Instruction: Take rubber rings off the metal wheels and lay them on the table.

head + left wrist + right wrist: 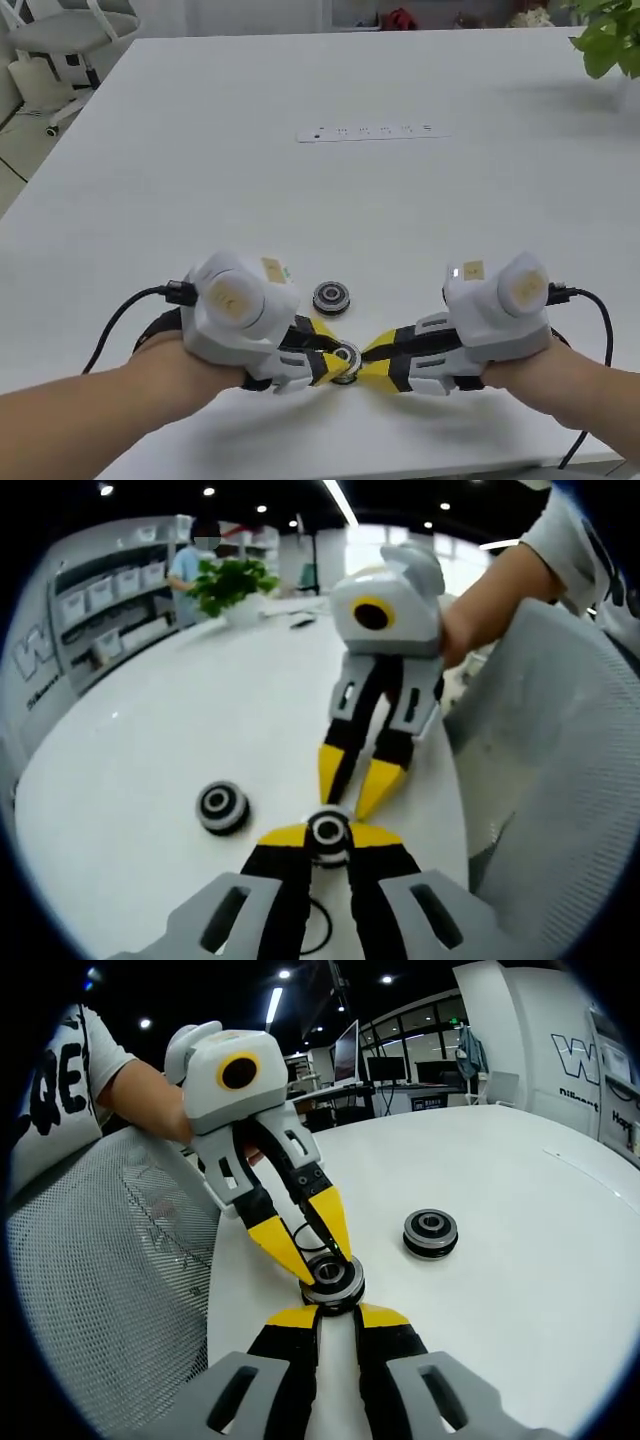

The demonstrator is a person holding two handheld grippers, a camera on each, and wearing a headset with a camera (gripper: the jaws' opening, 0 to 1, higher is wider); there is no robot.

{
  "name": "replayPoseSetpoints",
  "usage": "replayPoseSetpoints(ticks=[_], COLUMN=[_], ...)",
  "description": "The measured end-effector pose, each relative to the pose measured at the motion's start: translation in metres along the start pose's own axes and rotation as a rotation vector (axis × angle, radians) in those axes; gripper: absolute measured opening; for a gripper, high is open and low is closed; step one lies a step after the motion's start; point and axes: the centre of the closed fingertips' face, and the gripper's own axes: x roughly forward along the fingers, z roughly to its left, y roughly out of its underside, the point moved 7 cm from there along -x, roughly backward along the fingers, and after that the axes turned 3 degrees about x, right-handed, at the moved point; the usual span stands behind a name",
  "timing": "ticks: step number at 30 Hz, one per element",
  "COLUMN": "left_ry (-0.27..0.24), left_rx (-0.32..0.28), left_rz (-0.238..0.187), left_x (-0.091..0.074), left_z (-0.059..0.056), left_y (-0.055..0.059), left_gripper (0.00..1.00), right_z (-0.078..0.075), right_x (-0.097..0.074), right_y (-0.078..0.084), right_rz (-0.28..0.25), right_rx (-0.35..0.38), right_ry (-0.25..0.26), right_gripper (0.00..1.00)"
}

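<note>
At the near edge of the white table [200, 180], count two grippers, two metal wheels and one loose rubber ring.

1. The left gripper [322, 366] and the right gripper [368, 368] meet tip to tip over the near wheel [346, 356].
2. The left gripper's fingers [285, 880] stand narrow. Their yellow tips sit on either side of the near wheel and clamp it.
3. The right gripper's fingertips [378, 780] show a narrow V-shaped gap and touch the rim of the same wheel. Whether they grip anything cannot be told.
4. The near wheel lies flat. It has a bright silver hub with dark bands around it.
5. The rubber ring [308, 1243] is a thin black loop seen under the left gripper's fingers, just beside the near wheel.
6. The far wheel [331, 297] lies flat on the table just beyond the grippers, apart from both. It is dark with silver rings.

Farther off, a white power strip [370, 132] lies mid-table. A green plant [610, 40] stands at the far right and a white chair [60, 35] at the far left.
</note>
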Motion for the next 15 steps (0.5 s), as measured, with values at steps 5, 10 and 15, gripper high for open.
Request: replayPoseSetpoints(ticks=[5,10,15], left_ry=[-0.003,-0.006,-0.01], left_rx=[-0.004,-0.008,-0.014], left_rz=[-0.001,-0.007,-0.008], left_x=[0.0003,0.0002,0.0001], left_z=[0.0,0.0001,0.0005], left_y=[0.0,0.0004,0.0008], left_gripper=[0.14,0.14,0.14], right_z=[-0.0008,-0.0023,-0.0025], right_x=[0.0009,0.0002,0.0001], right_y=[-0.0003,0.0004,0.0014], right_rz=[0.004,0.005,0.004], right_rx=[0.012,0.038,0.057], right_ry=[0.001,-0.002,0.002], right_gripper=[0.12,0.05,0.03])
